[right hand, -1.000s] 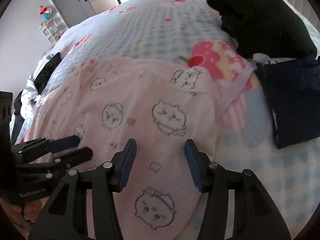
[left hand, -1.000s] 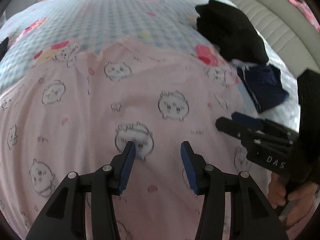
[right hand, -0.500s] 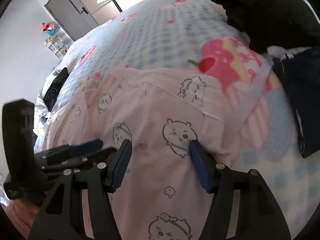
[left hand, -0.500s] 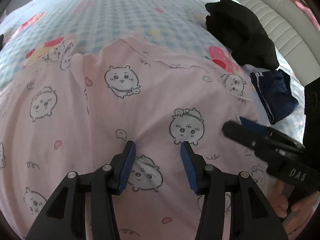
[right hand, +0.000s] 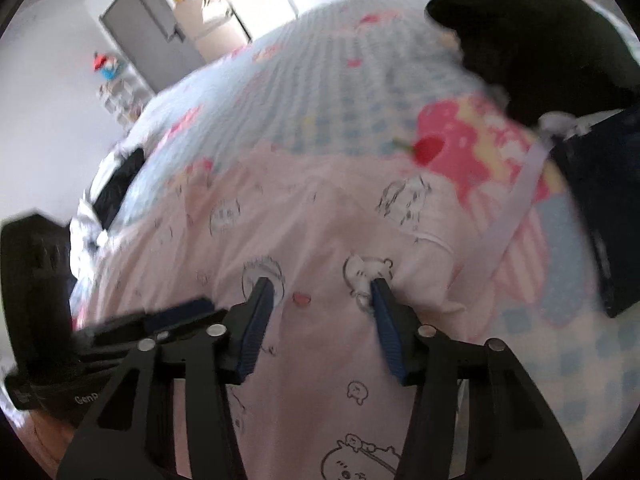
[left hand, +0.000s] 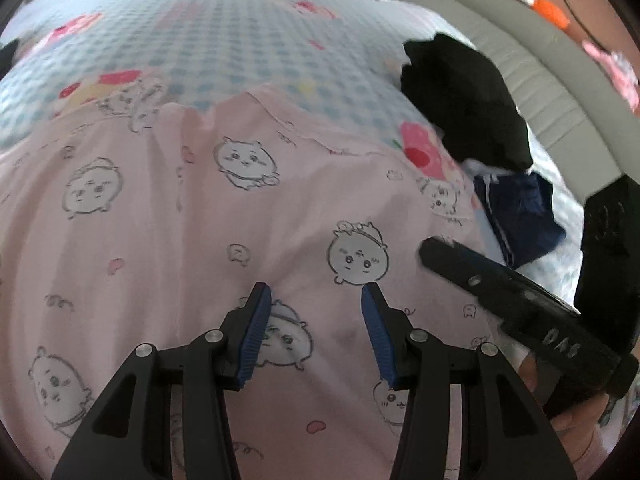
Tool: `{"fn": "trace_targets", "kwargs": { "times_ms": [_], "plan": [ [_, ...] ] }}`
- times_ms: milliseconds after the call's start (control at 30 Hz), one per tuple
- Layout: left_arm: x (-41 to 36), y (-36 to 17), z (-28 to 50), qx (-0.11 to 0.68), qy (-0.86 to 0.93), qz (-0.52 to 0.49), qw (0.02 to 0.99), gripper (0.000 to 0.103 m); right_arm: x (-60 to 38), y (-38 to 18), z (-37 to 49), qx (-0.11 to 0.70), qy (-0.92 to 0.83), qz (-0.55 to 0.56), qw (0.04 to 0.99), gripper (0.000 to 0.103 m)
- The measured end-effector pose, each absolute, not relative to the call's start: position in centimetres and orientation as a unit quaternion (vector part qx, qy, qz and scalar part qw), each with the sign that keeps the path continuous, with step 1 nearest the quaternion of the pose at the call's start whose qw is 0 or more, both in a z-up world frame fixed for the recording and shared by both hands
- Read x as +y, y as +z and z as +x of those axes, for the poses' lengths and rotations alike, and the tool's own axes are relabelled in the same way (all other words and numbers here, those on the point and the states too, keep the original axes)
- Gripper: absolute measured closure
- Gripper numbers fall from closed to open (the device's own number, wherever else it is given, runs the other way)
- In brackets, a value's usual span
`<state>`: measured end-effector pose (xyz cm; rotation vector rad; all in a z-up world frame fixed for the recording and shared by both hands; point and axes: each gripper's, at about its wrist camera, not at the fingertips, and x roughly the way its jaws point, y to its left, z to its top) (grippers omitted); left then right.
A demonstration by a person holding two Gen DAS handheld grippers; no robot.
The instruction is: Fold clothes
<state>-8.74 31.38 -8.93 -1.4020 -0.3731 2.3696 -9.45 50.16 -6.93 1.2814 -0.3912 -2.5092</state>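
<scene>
Pink garment (left hand: 248,208) spread on bed (left hand: 224,40)
Both hand-held grippers, left (left hand: 316,300) and right (right hand: 322,292), gape empty above it; dark clothes (left hand: 464,104) at 2 o'clock; next needs an edge pinched.

Left tongs (left hand: 316,300), right tongs (right hand: 322,294): black arms, silver screws, ribbed blue pads (left hand: 253,340).

The checked bedspread (left hand: 240,40) beyond the pink garment (left hand: 160,240) lies free; black clothing (left hand: 464,100) and navy shorts (left hand: 516,216) block its right edge.
</scene>
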Motion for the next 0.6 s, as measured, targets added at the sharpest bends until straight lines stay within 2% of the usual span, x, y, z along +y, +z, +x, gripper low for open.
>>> {"fn": "trace_targets", "kwargs": {
  "times_ms": [167,233,300,333,500,600],
  "plan": [
    [30.6,-8.4,-8.7,-0.148,0.842,-0.486,0.180,0.054,49.1,-7.6,-9.6,-0.113,-0.865,0.460,0.164,0.047],
    [30.3,-8.1,-8.7,-0.155,0.843,-0.482,0.182,0.054,48.7,-7.9,-9.7,-0.103,-0.862,0.466,0.171,0.056],
    [30.0,-7.9,-8.6,-0.162,0.844,-0.478,0.183,0.054,48.3,-8.0,-9.7,-0.095,-0.860,0.469,0.179,0.081],
    [29.9,-7.8,-8.6,-0.165,0.844,-0.476,0.184,0.054,48.3,-7.5,-9.6,-0.097,-0.863,0.460,0.188,0.086],
    [29.2,-7.2,-8.5,-0.183,0.845,-0.466,0.187,0.054,48.0,-4.8,-8.6,-0.097,-0.871,0.423,0.232,0.086],
    [28.9,-7.0,-8.6,-0.197,0.842,-0.467,0.186,0.054,47.3,-5.0,-8.4,-0.108,-0.859,0.431,0.255,0.086]
  ]
}}
